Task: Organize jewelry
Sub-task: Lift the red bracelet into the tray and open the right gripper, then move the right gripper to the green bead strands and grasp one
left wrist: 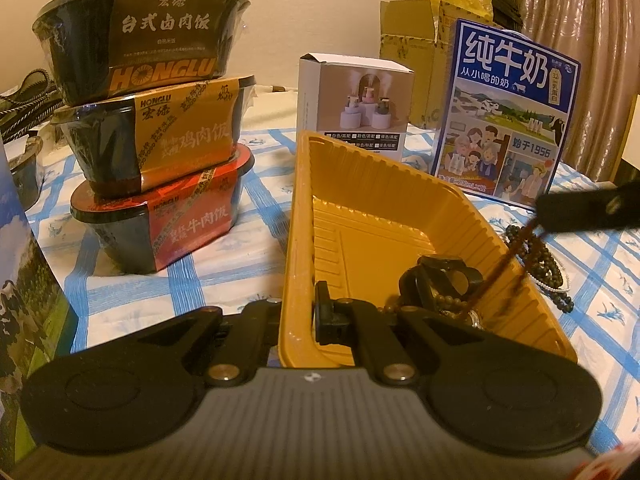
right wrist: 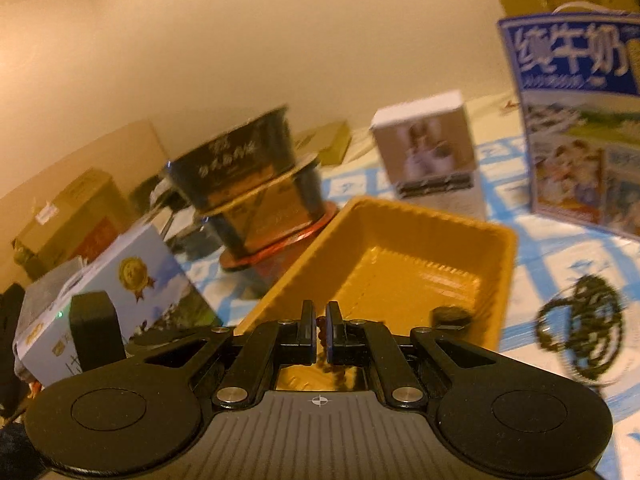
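Beads [right wrist: 320, 326] of a reddish-brown strand hang pinched in the right gripper [right wrist: 319, 334] above the yellow tray [left wrist: 298, 220], whose near wall the left gripper [left wrist: 298, 320] clamps, likely to steady it, leaving bare floor beyond while a dark bead pile [right wrist: 580, 326] lies outside the tray's right rim.

The left gripper [left wrist: 298, 320] was clamped on the near wall of the yellow tray [left wrist: 372, 216], one finger outside, one inside. Beads [left wrist: 444, 302] and a black clip [left wrist: 436, 280] lay in the tray's near corner. The right gripper [left wrist: 588, 208] dangled a brown strand [left wrist: 500, 268] over the tray's right rim. More beads [left wrist: 548, 264] lay on the checked cloth [left wrist: 248, 240] beside it.
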`<state>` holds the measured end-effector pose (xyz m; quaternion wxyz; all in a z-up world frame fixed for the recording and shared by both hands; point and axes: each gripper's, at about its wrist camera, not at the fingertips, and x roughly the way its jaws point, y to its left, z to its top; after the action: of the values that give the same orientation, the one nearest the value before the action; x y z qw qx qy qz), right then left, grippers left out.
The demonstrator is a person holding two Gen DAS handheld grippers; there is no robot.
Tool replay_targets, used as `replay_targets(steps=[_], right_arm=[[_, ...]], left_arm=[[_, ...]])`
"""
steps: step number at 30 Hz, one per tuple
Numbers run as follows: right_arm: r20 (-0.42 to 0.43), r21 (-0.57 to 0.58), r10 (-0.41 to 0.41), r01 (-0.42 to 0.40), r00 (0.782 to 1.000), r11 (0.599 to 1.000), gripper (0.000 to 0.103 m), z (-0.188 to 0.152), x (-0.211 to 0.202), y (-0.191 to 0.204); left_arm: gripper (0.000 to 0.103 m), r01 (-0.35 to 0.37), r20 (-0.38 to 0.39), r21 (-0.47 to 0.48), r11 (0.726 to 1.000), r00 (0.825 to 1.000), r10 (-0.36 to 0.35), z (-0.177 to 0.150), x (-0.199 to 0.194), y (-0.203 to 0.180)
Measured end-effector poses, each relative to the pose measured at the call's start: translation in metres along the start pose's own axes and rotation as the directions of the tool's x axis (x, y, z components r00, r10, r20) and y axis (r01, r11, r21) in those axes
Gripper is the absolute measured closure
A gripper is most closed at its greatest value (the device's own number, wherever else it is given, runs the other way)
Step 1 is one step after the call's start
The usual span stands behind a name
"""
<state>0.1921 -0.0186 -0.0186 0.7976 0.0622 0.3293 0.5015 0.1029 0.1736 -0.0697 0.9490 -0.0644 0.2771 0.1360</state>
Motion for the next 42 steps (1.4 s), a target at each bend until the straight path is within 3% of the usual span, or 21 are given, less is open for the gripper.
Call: replay_targets(steps=[11,13,18,20,24,31,42], right_arm=[[-0.035,0.004,0.013,-0.013,0.999,1.000,0.096,-0.011,0.027,0.009],[-0.022,0.008,0.005,-0.005,1.000,1.000,0.092,-0.012,0.020,0.008],[0.026,0.052,-0.070,0.069,0.997,0.996,0.066,-0.028,-0.015,-0.008],[0.027,0.086,-0.122,0.119,0.992,0.989,0.064,-0.037,-0.027,-0.020],[0.009,0.128,-0.251,0.248,0.968,0.960,0.064,-0.056,-0.049,-0.047],[-0.011,0.224,-0.396,0.388,0.918,0.894,0.064,-0.069,-0.074,-0.094],[0.052,0.252,-0.512,0.485,0.857,0.838,0.064,-0.060,-0.081,-0.124]], left_arm=[[0.099,-0.002,-0.006,-0.014,1.000,1.000,0.001,-0.003,0.000,0.001],[0.100,-0.002,-0.007,-0.015,1.000,1.000,0.002,-0.004,0.000,0.000],[0.100,-0.004,-0.008,-0.014,1.000,1.000,0.004,-0.003,0.000,0.001],[0.100,-0.006,-0.010,-0.010,1.000,1.000,0.006,-0.003,0.000,0.001],[0.100,-0.010,-0.013,-0.010,1.000,1.000,0.010,-0.003,0.002,0.000],[0.100,-0.013,-0.017,-0.001,1.000,1.000,0.013,-0.003,0.003,0.000],[0.100,-0.021,-0.016,0.015,1.000,1.000,0.021,-0.001,0.003,-0.002]])
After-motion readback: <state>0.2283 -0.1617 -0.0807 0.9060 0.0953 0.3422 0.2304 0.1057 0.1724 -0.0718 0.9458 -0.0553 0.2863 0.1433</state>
